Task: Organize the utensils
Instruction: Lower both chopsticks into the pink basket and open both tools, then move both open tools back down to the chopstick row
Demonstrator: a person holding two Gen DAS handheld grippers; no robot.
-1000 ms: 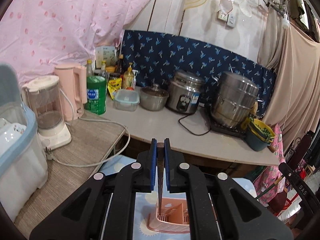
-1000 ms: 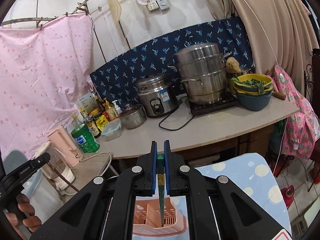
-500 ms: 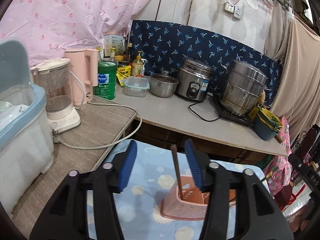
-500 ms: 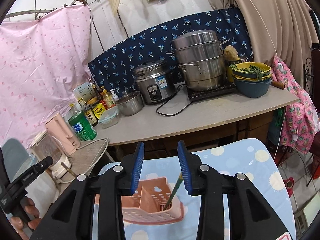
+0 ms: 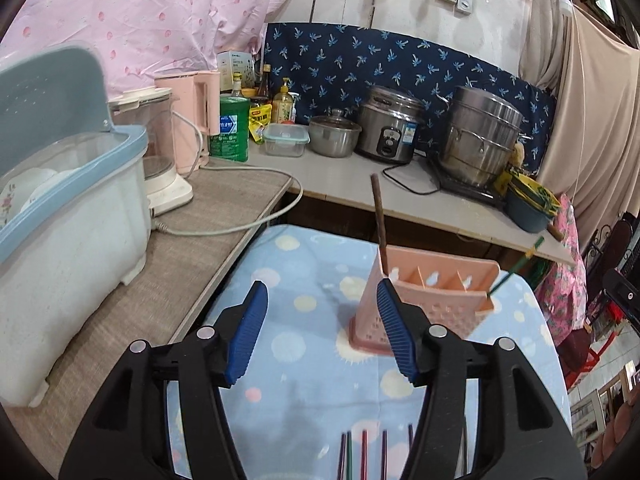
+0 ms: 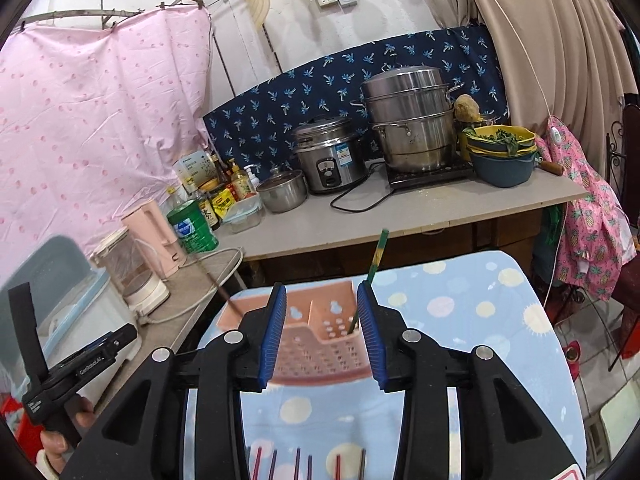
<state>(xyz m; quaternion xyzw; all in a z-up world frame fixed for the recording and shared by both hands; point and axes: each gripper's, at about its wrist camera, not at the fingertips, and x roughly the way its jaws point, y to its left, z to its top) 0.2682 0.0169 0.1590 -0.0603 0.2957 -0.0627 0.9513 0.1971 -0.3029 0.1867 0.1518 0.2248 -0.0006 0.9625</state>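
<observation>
Left claw (image 5: 320, 330) and right claw (image 6: 322, 334) both spread apart, empty, near pink utensil holder (image 5: 436, 296).

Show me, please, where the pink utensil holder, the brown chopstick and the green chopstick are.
pink utensil holder (image 5: 444, 312): left wrist view, on its perforated front wall.
brown chopstick (image 5: 378, 216): left wrist view, on its upright shaft.
green chopstick (image 6: 377, 254): right wrist view, on its upper shaft.

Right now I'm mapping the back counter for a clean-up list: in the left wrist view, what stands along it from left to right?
Pink kettle → green bottle → clear lidded container → small steel pot → rice cooker → stacked steel steamer → bowls of greens.
</observation>
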